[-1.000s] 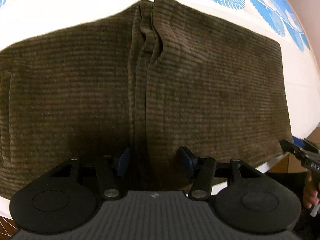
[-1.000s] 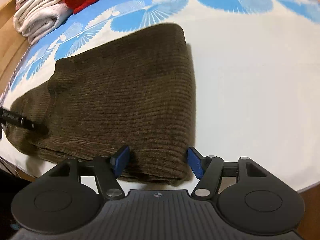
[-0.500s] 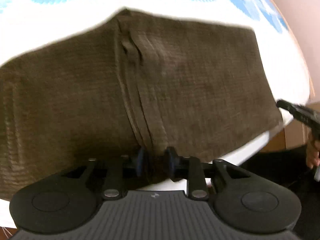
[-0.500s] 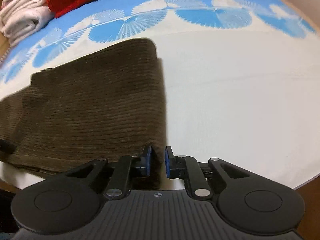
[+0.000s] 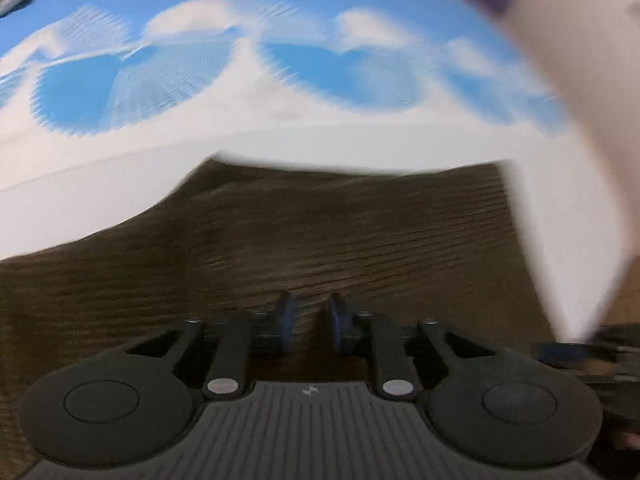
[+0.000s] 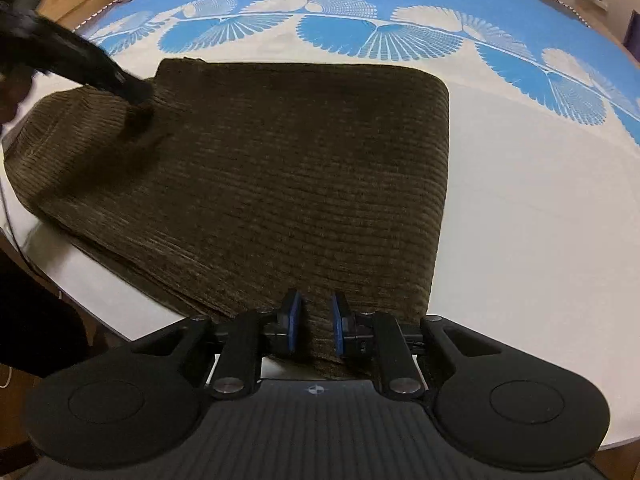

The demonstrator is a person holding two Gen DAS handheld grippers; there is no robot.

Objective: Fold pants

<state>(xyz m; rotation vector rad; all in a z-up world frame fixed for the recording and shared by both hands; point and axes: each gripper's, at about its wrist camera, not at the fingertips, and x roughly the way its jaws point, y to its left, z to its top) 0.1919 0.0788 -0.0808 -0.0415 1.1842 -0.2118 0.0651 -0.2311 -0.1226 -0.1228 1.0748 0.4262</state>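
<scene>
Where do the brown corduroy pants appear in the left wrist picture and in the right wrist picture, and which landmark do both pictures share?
Left wrist view: the brown corduroy pants fill the lower half, blurred, reaching down between the left tongs.
Right wrist view: they spread across the centre and left, with the near edge between the right tongs.
Shared landmark: the blue-and-white patterned cloth beyond the pants.

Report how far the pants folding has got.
Done: the brown corduroy pants already lie folded into a layered rectangle on the blue and white cloth. In hand: the right hand-held gripper and left hand-held gripper have just closed on the near edge. Left: carrying that edge over for another fold.
</scene>
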